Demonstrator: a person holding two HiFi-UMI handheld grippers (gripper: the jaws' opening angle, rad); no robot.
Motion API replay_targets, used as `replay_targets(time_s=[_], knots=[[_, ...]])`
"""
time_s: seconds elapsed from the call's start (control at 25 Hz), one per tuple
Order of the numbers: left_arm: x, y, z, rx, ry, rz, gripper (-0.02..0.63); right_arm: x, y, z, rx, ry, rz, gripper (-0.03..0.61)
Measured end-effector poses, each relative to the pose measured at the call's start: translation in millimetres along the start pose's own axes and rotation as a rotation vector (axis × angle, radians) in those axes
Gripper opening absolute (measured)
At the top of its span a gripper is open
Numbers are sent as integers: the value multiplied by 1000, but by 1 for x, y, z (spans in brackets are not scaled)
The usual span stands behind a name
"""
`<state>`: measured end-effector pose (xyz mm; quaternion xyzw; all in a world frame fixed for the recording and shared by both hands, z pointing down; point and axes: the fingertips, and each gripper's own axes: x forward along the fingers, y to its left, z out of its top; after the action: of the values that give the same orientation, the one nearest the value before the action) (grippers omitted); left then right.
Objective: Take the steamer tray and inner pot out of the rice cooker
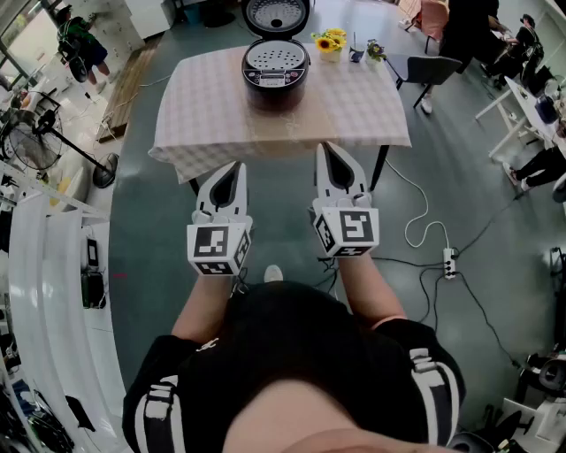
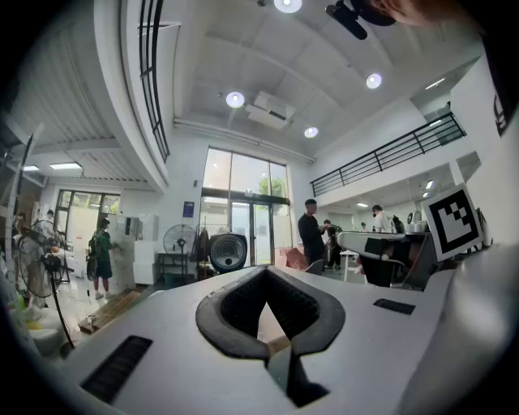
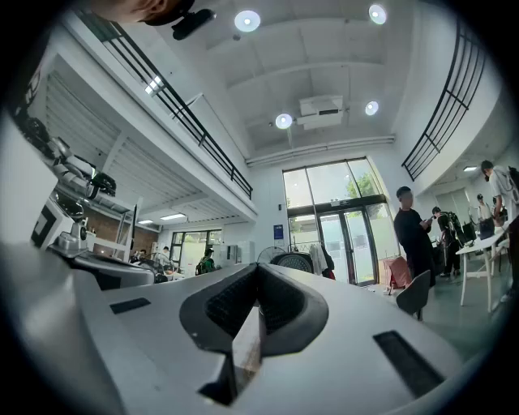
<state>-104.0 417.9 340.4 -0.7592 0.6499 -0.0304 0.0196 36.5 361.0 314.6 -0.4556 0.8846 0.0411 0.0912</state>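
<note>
**A:** How far along was the job?

**B:** Not begun, by my reading. Going left to right in the head view, the left tongs (image 1: 232, 168) were closed with nothing between them, held over the floor short of the desk (image 1: 199, 106). The rice cooker (image 1: 275, 66) stood toward the desk's far side with its lid (image 1: 276, 13) raised. The right tongs (image 1: 329, 150) were likewise closed and empty, just beside the left pair and well apart from the cooker.

**A:** And the steamer tray?

**B:** The steamer tray (image 1: 275, 56) sat in the cooker's mouth, its perforated face showing. The inner pot was presumably beneath it, but I could not see it. So both lifts remained, the tray first.

**A:** What did the gripper views add?

**B:** They confirmed that each pair of jaws met with nothing clamped. Both looked out across the hall at a floor fan (image 2: 228, 251), glass doors and people standing. Neither showed the cooker. Only the head view did, along with the sunflowers (image 1: 331, 40) to its right
</note>
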Motion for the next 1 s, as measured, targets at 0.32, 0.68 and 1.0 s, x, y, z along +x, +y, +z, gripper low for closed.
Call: replay_targets(time_s=[0.32, 0.68, 1.0], knots=[[-2, 7, -3, -13, 10, -7, 3, -1, 3, -4, 0, 21, -7, -2], [11, 14, -8, -21, 16, -33, 3, 10, 2, -15, -13, 47, -19, -2], [44, 36, -7, 13, 9, -56, 3, 44, 2, -24, -21, 60, -39, -2]])
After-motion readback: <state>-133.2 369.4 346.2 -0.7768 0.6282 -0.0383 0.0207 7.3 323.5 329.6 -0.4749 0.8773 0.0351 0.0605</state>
